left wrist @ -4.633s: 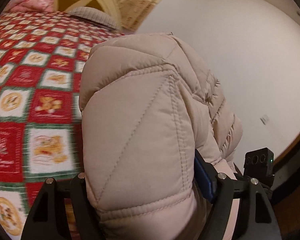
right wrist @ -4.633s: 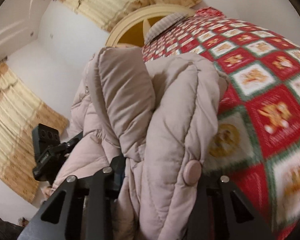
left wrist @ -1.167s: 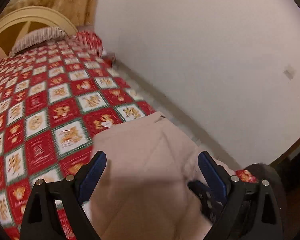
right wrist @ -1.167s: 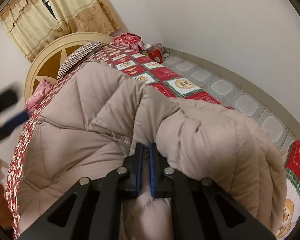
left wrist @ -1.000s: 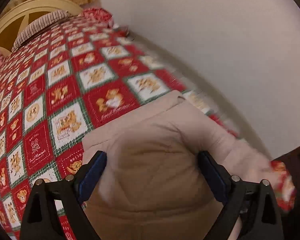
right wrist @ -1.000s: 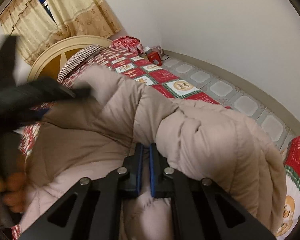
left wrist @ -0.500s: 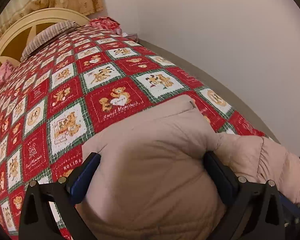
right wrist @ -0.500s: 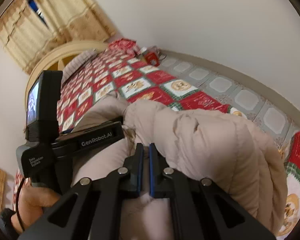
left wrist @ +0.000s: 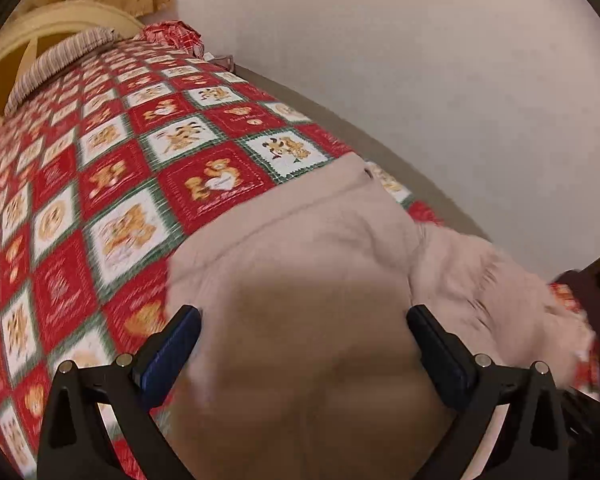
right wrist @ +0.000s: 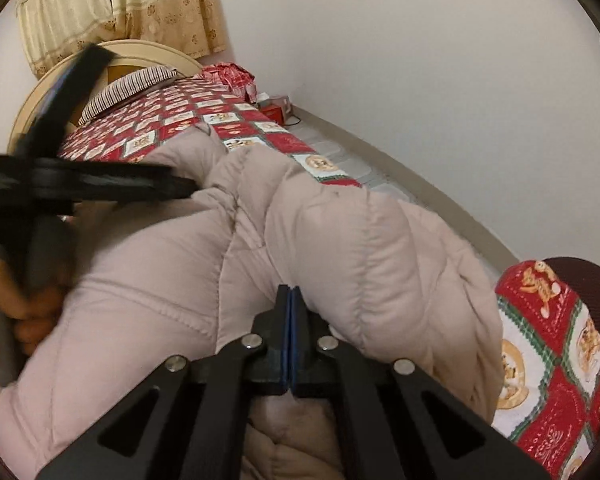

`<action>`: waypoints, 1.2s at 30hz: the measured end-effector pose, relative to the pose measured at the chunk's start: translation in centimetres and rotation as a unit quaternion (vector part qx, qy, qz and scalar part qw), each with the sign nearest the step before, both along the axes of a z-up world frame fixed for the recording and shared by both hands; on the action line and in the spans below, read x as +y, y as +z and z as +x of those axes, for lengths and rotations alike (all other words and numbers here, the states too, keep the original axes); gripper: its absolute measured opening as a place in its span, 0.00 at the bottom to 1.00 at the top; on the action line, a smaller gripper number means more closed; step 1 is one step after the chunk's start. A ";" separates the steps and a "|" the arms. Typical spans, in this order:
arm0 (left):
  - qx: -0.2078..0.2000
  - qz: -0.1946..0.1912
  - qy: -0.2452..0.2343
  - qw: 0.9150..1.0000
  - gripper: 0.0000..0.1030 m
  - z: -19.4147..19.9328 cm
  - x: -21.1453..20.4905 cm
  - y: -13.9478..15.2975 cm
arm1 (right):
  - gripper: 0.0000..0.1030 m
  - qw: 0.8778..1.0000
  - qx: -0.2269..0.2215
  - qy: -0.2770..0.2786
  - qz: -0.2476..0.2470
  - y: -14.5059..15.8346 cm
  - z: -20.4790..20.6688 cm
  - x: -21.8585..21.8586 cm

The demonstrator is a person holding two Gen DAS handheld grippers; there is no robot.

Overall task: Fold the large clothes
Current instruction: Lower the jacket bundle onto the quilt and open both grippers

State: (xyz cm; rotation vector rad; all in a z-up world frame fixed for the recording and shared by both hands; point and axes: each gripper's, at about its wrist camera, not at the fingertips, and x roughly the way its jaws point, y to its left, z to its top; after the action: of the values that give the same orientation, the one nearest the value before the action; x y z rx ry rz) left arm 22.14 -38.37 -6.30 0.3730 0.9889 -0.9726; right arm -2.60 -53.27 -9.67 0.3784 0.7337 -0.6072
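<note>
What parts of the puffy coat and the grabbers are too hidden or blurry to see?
- Left wrist view: the coat is smeared by motion blur, so its seams are lost.
- Right wrist view: the left gripper is a dark blur; its fingertips cannot be made out.
- Right wrist view: the right gripper pads meet; any fabric pinched there is hidden.
- Both views: the coat's lower part is cut off.

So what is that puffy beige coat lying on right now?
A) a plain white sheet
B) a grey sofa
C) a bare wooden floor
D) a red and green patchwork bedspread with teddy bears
D: the coat is spread over the bedspread, whose red, white and green squares show teddy bears on the bed around it.
</note>
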 end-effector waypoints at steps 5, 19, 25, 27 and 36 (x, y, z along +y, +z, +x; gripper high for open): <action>-0.042 -0.056 -0.027 0.997 0.99 -5.0 7.5 4.3 | 0.00 1.000 -0.017 -0.008 0.019 0.2 -0.9 -0.6; -0.069 -0.058 0.033 0.995 0.99 -6.2 13.0 -2.1 | 0.01 0.997 -0.001 -0.062 -0.050 1.8 -0.5 2.6; -0.141 -0.026 0.016 0.989 1.00 -7.0 12.7 -1.1 | 0.24 0.997 -0.071 -0.016 -0.016 6.3 -6.3 5.3; -0.091 -0.040 0.033 0.994 1.00 -5.9 13.3 -1.4 | 0.43 0.996 -0.088 0.016 0.002 6.7 -8.8 7.3; -0.043 -0.060 0.094 0.993 0.99 -6.2 16.9 -0.3 | 0.44 0.997 -0.071 0.012 0.011 1.1 -9.9 10.1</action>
State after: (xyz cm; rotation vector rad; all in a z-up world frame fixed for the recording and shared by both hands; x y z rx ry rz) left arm 15.91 -21.45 -6.62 0.2148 0.8661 -0.8344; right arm -12.50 -43.22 -8.58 0.4287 0.6084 -0.5439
